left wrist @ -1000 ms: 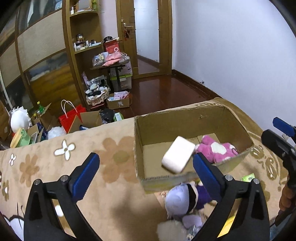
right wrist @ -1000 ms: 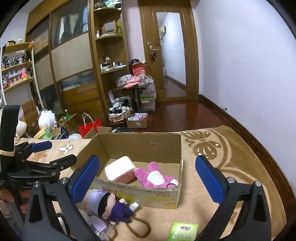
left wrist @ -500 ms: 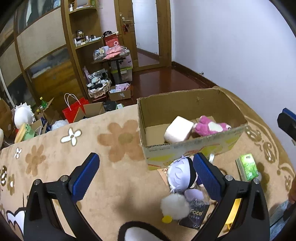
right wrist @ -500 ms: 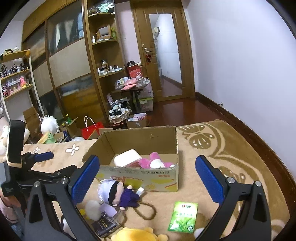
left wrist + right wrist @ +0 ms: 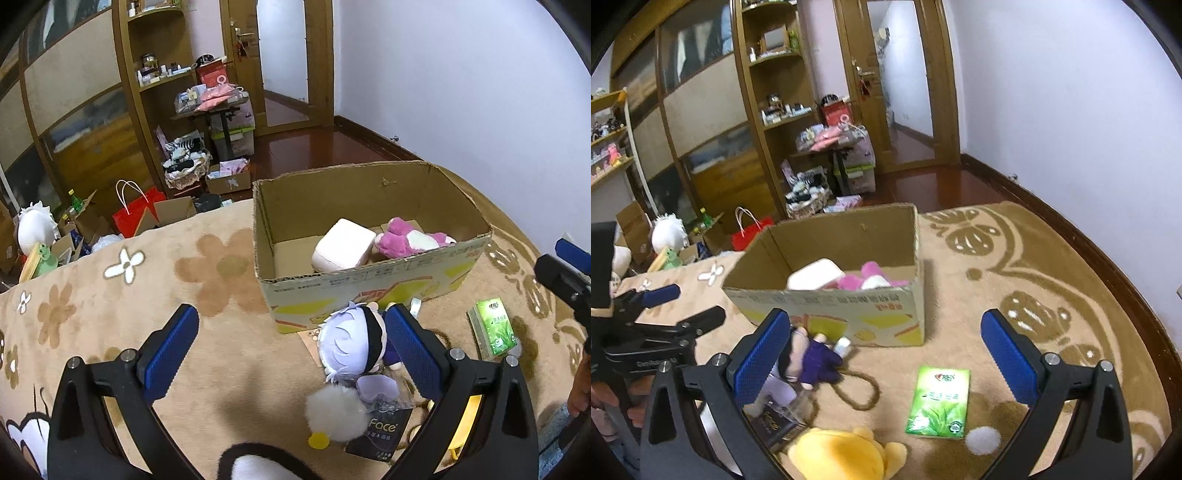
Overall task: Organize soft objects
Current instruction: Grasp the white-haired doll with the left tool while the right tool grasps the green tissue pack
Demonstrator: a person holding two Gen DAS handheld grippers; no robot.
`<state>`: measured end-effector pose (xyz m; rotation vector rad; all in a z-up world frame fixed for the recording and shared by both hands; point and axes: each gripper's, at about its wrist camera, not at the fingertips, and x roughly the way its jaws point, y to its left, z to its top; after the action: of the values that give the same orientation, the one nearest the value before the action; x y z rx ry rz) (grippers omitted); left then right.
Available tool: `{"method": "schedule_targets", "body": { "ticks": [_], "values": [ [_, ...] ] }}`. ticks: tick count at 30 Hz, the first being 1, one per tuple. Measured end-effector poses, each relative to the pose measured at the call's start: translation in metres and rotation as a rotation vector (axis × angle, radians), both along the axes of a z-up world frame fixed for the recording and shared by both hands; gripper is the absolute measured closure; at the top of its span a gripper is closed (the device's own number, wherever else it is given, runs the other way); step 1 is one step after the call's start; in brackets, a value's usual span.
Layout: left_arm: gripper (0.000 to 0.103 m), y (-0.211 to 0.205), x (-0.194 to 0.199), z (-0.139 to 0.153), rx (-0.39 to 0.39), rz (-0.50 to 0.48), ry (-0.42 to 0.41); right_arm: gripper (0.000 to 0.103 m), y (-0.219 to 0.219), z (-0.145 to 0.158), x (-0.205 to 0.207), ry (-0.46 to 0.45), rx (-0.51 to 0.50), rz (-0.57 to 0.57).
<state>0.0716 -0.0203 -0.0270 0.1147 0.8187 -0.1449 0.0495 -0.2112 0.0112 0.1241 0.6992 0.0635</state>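
Both my grippers, left and right, hang wide open, empty. Risk: the doll lies touching the box wall, so a finger may snag cardboard and shove the box. Box holds a white block, probably foam, and a pink plush. Yellow plush and tissue pack lie outside on the blanket.

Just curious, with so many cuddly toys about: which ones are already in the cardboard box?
Only the pink plush toy, lying beside a white foam block in the box. The white-haired doll and yellow plush lie outside on the rug.
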Motion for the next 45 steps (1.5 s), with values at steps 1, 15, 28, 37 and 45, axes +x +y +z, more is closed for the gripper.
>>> {"method": "schedule_targets", "body": {
  "ticks": [1,15,28,37,45],
  "values": [
    [0.003,-0.001,0.001,-0.001,-0.001,-0.002,0.004,0.000,-0.002,-0.003,0.003,0.012,0.000,-0.005],
    [0.003,-0.024,0.026,-0.030,-0.025,-0.030,0.085,0.000,-0.016,-0.040,0.026,0.133,0.042,-0.057],
    [0.003,-0.036,0.043,-0.068,-0.027,-0.054,0.216,0.000,-0.029,-0.082,0.042,0.261,0.076,-0.107],
    [0.003,-0.041,0.054,-0.090,0.009,-0.062,0.277,0.001,-0.033,-0.105,0.045,0.366,0.091,-0.129],
    [0.002,-0.033,0.062,-0.099,-0.033,-0.052,0.321,0.003,-0.042,-0.123,0.044,0.430,0.185,-0.138]
  ]
}}
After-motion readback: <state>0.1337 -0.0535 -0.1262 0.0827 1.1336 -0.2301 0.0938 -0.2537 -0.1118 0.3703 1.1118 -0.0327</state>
